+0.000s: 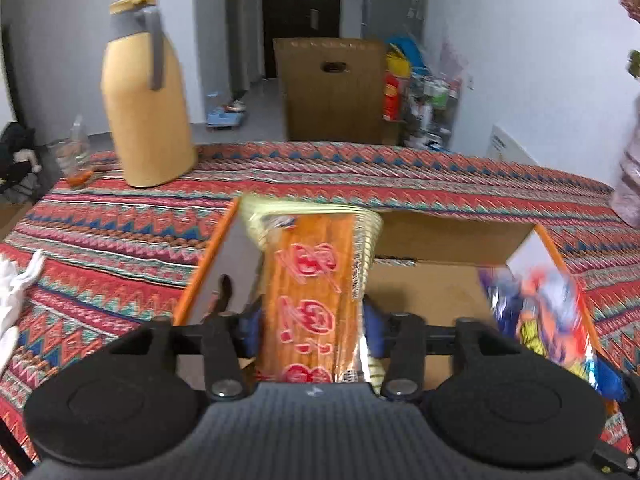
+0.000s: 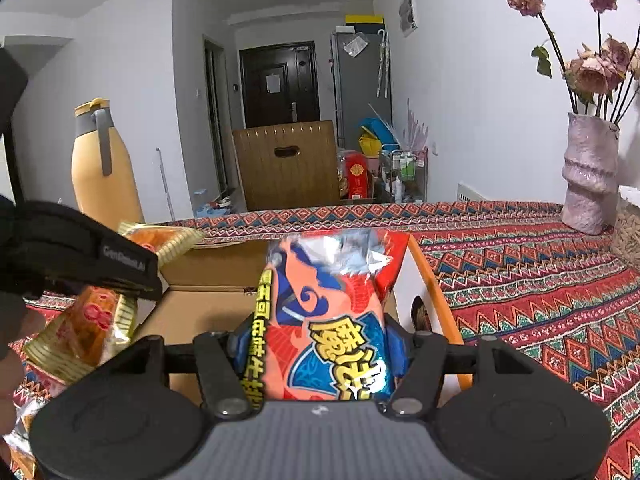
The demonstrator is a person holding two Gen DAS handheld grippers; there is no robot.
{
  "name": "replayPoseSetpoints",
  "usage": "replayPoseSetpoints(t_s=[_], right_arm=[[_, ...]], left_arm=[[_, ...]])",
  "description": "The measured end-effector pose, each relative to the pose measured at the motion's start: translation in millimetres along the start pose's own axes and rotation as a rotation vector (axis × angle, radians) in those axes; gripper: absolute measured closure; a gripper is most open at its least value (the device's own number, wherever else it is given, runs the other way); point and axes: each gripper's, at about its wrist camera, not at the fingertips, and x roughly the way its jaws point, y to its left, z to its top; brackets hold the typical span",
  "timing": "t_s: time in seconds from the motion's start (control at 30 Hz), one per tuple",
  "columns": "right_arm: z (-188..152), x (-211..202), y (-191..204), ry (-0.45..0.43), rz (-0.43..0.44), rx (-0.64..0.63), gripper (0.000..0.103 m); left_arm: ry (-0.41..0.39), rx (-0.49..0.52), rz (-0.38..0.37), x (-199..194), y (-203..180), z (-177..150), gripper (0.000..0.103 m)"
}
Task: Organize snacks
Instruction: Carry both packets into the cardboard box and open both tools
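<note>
Two glossy snack packets (image 1: 310, 300), each clamped lengthwise between blue pads: left gripper (image 1: 312, 320) closed on an orange packet with gold-striped edges and red characters, long axis pointing away over an open cardboard box (image 1: 432, 292). Right gripper (image 2: 316, 344) closed on a crinkly red-and-blue foil bag (image 2: 332, 312), pointing likewise above the same box. Beyond, zigzag-woven tablecloth (image 1: 360, 176), smooth tan thermos (image 1: 144, 112), lumpy pink vase (image 2: 588, 176).
</note>
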Motion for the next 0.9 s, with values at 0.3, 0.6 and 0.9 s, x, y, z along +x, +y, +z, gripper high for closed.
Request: replayPoseSetpoints(t_s=[0.3,0.6,0.9], right_arm=[[-0.3,-12.6,-12.6,-0.024,0.021,0.051,0.0],[1.0,-22.8,-13.3,-0.054,0.023,0.06,0.0],[8.3,-62.2,1.8,-0.098,0.026,-0.006,0.0]], left_arm=[[-0.096,-0.072,0.057,-30.1,15.1,-1.6,0.0],[-0.065,-0.115,0.097,-53.9,27.9,-13.3,0.0],[-0.056,-0.148,0.067,-76.6,46.2,-25.5,0.0]])
